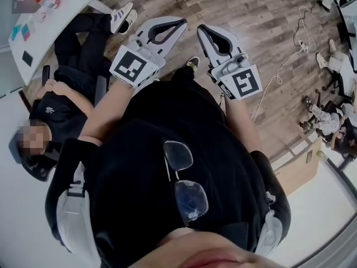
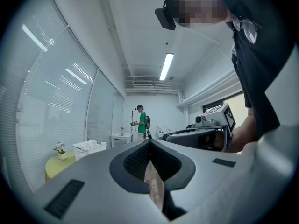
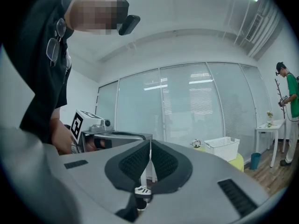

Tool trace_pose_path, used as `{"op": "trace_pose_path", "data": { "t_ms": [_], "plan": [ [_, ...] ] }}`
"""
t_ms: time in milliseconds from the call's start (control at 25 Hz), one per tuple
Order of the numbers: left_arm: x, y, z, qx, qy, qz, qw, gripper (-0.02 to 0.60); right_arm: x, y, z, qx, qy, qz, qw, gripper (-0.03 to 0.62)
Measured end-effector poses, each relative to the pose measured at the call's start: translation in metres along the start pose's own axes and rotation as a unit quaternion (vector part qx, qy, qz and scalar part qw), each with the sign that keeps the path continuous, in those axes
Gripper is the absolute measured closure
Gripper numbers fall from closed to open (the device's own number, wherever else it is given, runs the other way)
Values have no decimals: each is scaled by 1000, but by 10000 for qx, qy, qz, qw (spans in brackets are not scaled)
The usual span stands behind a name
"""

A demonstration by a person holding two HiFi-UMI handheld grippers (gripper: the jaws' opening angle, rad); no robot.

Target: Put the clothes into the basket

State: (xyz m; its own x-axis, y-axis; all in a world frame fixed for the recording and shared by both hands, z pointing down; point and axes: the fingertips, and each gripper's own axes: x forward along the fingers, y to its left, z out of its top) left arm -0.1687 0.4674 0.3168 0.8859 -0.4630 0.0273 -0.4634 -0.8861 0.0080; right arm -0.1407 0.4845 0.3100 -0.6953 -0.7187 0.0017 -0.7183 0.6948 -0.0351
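Observation:
No clothes show in any view. In the head view both grippers are held side by side in front of the person's chest, over a wooden floor. The left gripper [image 1: 179,22] is shut with nothing between its jaws, and the right gripper [image 1: 202,29] is shut and empty too. In the left gripper view the left gripper [image 2: 150,142] has its tips touching, with the right gripper's body [image 2: 205,132] beside it. In the right gripper view the right gripper [image 3: 150,143] is likewise closed. A white mesh basket [image 2: 89,148] [image 3: 223,147] stands far off on a low yellow-green round table [image 2: 58,166].
A person in black [image 1: 72,66] sits at the left beside a white table [image 1: 47,15]. Cables [image 1: 290,54] trail over the floor at the right. Another person in a green shirt [image 2: 141,122] [image 3: 292,101] stands near a small white table [image 3: 268,125] and a blue bin [image 3: 255,161].

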Motion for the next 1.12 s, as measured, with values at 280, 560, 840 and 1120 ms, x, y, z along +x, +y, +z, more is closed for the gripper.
{"op": "trace_pose_path", "data": {
  "t_ms": [280, 560, 840, 1120],
  "plan": [
    [69, 14, 2, 14, 120, 192, 9997, 572, -4, -73, 2, 121, -92, 174, 9997, 566],
    [112, 28, 4, 32, 170, 410, 9990, 572, -1, -122, 5, 159, -69, 350, 9992, 566],
    [134, 36, 3, 64, 274, 370, 9989, 572, 1, -151, 5, 148, -32, 321, 9994, 566],
    [153, 65, -9, 38, 370, 301, 9989, 572, 25, -178, 0, 125, 27, 243, 9996, 566]
  ]
}}
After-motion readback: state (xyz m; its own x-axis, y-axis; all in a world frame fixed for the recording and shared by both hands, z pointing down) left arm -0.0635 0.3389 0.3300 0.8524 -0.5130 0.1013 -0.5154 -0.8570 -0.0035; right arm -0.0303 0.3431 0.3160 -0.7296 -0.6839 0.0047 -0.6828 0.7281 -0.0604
